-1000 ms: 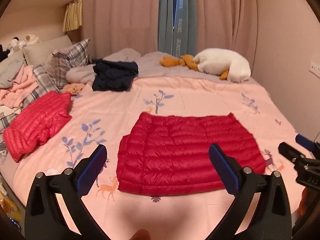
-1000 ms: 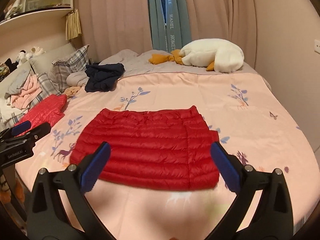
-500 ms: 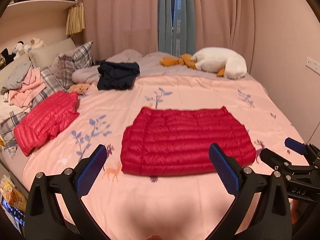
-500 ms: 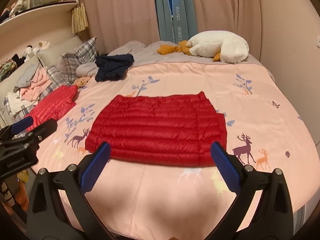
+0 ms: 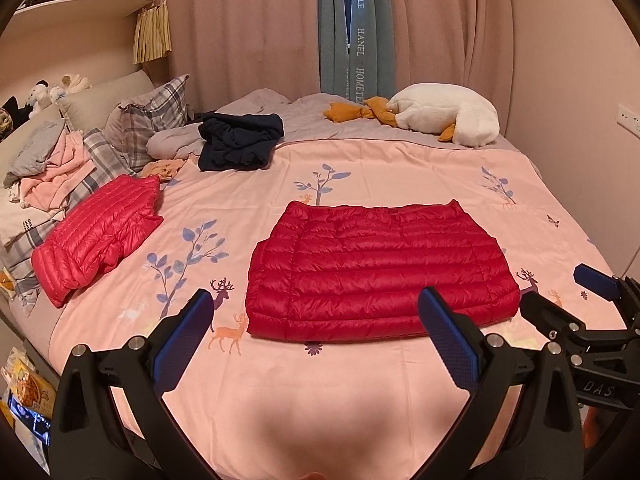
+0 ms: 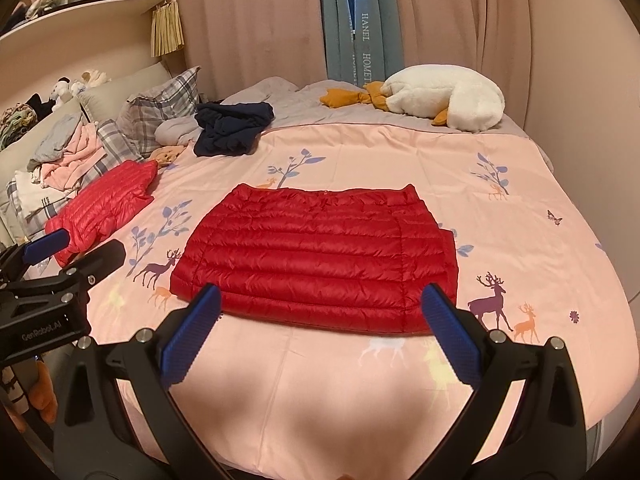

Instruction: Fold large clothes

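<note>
A dark red quilted down jacket (image 5: 380, 268) (image 6: 320, 256) lies folded into a flat rectangle on the pink bedspread (image 5: 320, 392). My left gripper (image 5: 316, 316) hovers open above the near edge of the bed, short of the jacket's front edge, holding nothing. My right gripper (image 6: 320, 312) is also open and empty, just in front of the jacket's near edge. Each gripper shows at the side of the other's view. A second, lighter red down jacket (image 5: 100, 236) (image 6: 104, 208) lies folded at the left of the bed.
A navy garment (image 5: 240, 140) lies crumpled at the back left beside plaid pillows (image 5: 152, 120) and a pile of pink and grey clothes (image 5: 52, 164). A white goose plush (image 5: 444, 114) rests at the back right. Curtains hang behind, and a wall stands at the right.
Both grippers have drawn back from the jacket toward the bed's near edge, so more of the bedspread shows. The jacket lies unmoved. Both grippers stayed open.
</note>
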A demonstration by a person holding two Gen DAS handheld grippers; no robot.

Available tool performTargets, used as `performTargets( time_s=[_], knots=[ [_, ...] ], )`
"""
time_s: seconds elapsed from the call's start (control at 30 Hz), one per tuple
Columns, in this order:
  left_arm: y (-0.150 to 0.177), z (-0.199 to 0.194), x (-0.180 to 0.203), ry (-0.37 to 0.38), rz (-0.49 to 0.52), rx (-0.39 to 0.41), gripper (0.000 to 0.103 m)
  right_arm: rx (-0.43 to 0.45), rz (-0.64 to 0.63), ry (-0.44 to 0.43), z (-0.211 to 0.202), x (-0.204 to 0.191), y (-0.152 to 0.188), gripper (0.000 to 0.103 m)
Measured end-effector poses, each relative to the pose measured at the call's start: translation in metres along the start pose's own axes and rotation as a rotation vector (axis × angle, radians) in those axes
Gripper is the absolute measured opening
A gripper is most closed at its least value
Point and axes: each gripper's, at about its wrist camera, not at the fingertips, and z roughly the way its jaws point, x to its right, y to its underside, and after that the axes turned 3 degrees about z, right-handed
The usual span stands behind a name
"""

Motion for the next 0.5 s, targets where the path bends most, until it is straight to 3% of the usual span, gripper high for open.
performTargets(
  time_s=[0.5],
  knots=[
    [-0.0018, 0.0015, 0.0061, -0.008, 0.014, -0.004, 0.102, 0.006, -0.004, 0.001, 0.0003, -0.002, -0.0023, 0.101]
  ],
)
